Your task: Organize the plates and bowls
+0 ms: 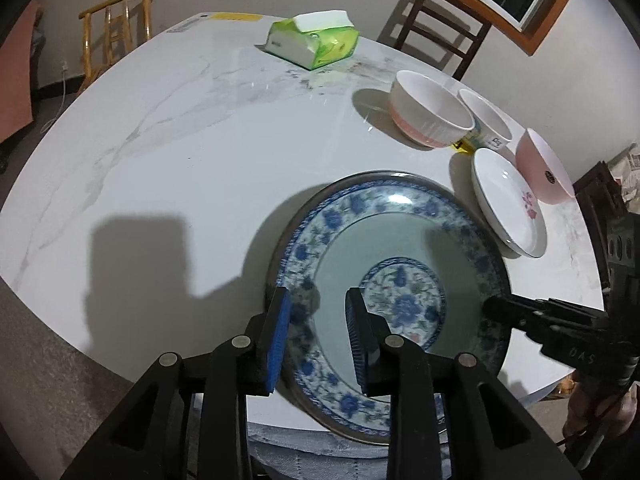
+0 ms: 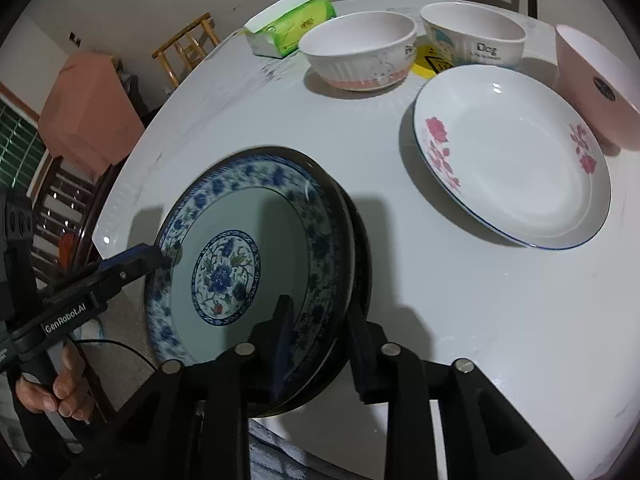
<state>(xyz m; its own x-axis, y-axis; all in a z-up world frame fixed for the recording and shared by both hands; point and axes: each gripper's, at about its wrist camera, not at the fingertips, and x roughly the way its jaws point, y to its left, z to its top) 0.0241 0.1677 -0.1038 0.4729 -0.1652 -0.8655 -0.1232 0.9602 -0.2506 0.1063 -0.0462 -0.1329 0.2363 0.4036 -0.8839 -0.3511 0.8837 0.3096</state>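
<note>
Blue-and-white plate at the tabletop's near edge

Porcelain blue-floral plate (image 1: 384, 280) lies face up on the marble tabletop (image 1: 180, 152), overhanging its near edge. Left gripper (image 1: 316, 336) and right gripper (image 2: 320, 354) straddle opposite rims, fingers released, pads not pressing

place: home dining room | signs: marble-look table (image 1: 168, 152), wooden chairs (image 1: 436, 24), tissue pack (image 1: 316, 42), crockery

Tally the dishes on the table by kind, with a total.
Plates: 2, the blue floral plate and the white plate with pink flowers
Bowls: 3, the rabbit bowl, the "Dog" bowl and the pink bowl
Total: 5
</note>
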